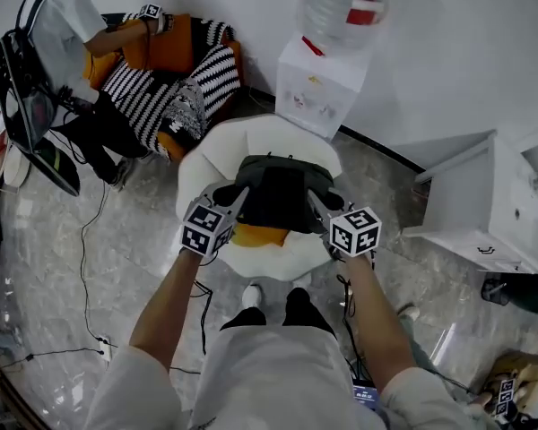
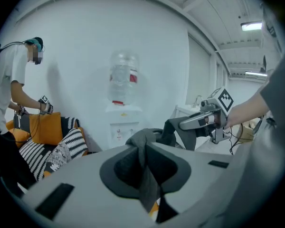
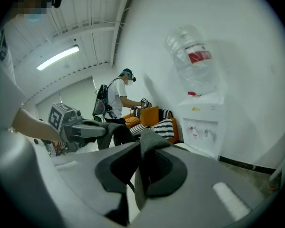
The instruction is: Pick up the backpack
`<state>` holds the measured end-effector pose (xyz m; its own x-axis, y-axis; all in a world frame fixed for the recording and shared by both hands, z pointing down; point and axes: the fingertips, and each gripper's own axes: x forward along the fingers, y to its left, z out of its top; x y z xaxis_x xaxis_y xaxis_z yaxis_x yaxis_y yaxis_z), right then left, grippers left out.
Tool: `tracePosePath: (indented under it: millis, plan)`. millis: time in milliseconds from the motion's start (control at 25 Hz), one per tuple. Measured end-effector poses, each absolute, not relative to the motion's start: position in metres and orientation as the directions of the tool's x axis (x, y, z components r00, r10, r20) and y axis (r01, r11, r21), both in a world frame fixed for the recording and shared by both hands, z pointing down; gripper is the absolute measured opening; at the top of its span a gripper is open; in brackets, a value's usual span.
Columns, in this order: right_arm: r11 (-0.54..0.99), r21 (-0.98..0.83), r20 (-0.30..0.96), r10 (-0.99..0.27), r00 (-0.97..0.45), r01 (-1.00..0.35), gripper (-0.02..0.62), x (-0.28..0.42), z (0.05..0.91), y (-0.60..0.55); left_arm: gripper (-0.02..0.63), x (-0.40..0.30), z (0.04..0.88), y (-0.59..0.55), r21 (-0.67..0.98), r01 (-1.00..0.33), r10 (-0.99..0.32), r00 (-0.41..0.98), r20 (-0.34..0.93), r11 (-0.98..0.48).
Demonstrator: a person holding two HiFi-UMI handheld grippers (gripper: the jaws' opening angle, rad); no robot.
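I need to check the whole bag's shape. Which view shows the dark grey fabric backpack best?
The head view: it shows the dark grey fabric backpack nearly whole, from above. Each gripper view shows just folds of its fabric, one pinched between the jaws.

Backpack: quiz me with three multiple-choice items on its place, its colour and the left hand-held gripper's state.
1. Where is the backpack?
A. On the striped sofa
B. Over the white chair
C. On the floor
2. Its main colour?
A. Red
B. White
C. Dark grey
3. The left hand-held gripper is:
A. Shut on backpack fabric
B. Open and empty
C. Out of view
Answers: 1 B, the head view shows it over the white chair. 2 C, its fabric reads dark grey. 3 A, the left gripper view shows fabric pinched between the jaws.
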<state>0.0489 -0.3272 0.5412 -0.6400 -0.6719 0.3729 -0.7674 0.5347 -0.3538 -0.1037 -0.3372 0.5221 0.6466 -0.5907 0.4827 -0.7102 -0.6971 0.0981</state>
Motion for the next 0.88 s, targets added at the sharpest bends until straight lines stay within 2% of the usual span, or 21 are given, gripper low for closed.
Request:
tracePosePath:
  millis: [880]
  plan:
    - [0.622, -0.263, 0.192, -0.716, -0.671, -0.738, 0.035, 0.048, 0.402, -0.321, 0.031, -0.104, 0.385, -0.328, 0.013, -0.712, -0.685, 0.681, 0.261, -0.702]
